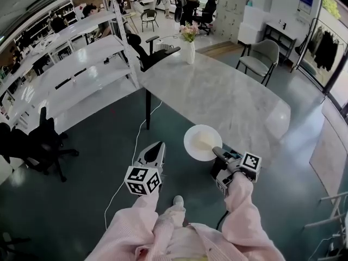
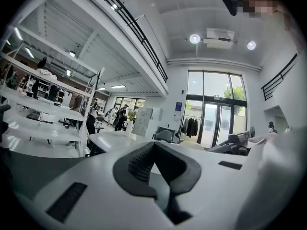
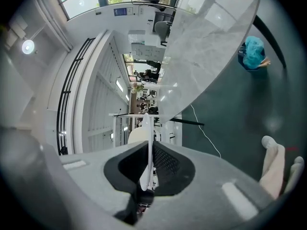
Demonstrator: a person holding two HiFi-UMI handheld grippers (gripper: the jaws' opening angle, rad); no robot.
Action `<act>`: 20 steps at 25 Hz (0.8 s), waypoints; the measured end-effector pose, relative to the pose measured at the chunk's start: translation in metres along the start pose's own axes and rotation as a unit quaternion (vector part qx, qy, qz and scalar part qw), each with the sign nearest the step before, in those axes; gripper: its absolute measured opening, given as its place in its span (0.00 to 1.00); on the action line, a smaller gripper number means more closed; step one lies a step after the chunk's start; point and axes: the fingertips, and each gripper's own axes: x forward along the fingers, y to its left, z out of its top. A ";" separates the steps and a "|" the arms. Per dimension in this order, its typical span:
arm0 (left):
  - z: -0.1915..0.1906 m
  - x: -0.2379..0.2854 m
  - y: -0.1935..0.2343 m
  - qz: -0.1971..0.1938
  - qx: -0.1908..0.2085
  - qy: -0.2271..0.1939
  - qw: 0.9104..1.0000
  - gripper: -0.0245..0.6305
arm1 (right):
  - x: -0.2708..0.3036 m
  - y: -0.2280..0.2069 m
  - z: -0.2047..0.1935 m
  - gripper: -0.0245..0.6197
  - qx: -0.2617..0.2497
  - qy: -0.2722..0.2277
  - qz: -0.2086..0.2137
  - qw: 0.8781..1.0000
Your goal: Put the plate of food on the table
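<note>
A white plate [image 1: 202, 142] with a pale heap of food hangs level over the dark floor, just off the near edge of the marble table [image 1: 217, 91]. My right gripper [image 1: 216, 151] is shut on the plate's near right rim. In the right gripper view the plate [image 3: 144, 123] stands edge-on between the pads, with the table [image 3: 201, 56] beyond. My left gripper [image 1: 159, 145] hangs to the left of the plate, apart from it, shut with nothing in it. Its tips [image 2: 154, 143] meet in the left gripper view, where the plate [image 2: 192, 145] shows low and far at right.
A white vase of flowers [image 1: 189, 45] stands at the table's far end. A grey chair [image 1: 260, 58] is at the table's far right, dark chairs [image 1: 152, 50] at its far left. White shelving [image 1: 70, 75] fills the left. A white cable [image 1: 133, 151] trails over the floor.
</note>
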 end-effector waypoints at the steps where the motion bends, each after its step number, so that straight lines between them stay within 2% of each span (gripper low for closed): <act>1: 0.002 0.009 0.005 -0.002 -0.002 0.001 1.000 0.03 | 0.009 0.002 0.006 0.07 -0.001 0.000 0.000 1.000; 5: 0.009 0.042 0.027 -0.009 -0.007 0.005 1.000 0.03 | 0.041 0.004 0.026 0.07 -0.006 -0.002 -0.007 1.000; 10: 0.014 0.073 0.049 -0.010 -0.015 0.008 1.000 0.03 | 0.078 0.009 0.043 0.07 -0.001 0.003 0.005 1.000; 20: 0.016 0.109 0.099 0.013 -0.033 0.012 0.999 0.03 | 0.142 0.003 0.071 0.07 0.001 0.018 -0.002 1.000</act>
